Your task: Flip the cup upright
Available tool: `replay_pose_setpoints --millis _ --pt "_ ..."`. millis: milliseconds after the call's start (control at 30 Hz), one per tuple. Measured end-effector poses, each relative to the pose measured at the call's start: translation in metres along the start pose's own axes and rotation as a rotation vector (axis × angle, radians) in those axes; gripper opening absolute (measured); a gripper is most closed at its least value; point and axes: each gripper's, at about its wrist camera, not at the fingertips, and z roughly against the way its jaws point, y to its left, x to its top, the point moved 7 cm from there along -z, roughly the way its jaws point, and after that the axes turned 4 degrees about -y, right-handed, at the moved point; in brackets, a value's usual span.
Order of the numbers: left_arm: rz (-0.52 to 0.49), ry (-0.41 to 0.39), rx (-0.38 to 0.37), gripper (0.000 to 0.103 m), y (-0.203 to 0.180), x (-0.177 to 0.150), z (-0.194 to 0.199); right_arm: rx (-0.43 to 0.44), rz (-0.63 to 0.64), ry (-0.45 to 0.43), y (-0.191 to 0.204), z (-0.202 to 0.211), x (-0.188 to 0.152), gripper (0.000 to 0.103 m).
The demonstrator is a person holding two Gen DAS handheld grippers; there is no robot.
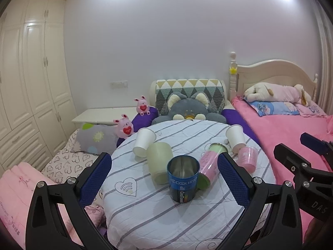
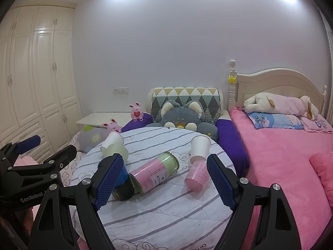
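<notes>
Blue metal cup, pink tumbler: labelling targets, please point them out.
Blue metal cup [image 1: 183,184], left wrist view, on its printed side wall.
Pink tumbler [image 2: 153,177], right wrist view, on its pink sleeve.

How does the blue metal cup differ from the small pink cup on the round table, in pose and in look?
The blue metal cup stands upright with its mouth up; the small pink cup lies on its side. The blue metal cup is shiny inside and carries printed letters; the small pink cup looks like matte plastic. The blue metal cup looks wider than the small pink cup. Both rest on the striped table cover, and no gripper holds either.
</notes>
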Motion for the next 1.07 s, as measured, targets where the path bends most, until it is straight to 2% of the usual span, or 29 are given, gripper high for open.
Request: replay_pose_setpoints --millis 667,1067 --pt "0.010 0.023 -0.005 0.103 0.013 -0.007 -0.010 0.010 0.034 0.052 0.021 -0.016 -0.008 0.084" --pt "0.026 0.045 0.001 0.103 0.022 -0.014 -0.020 0.015 0.035 0.081 0.020 -0.026 -0.012 0.084"
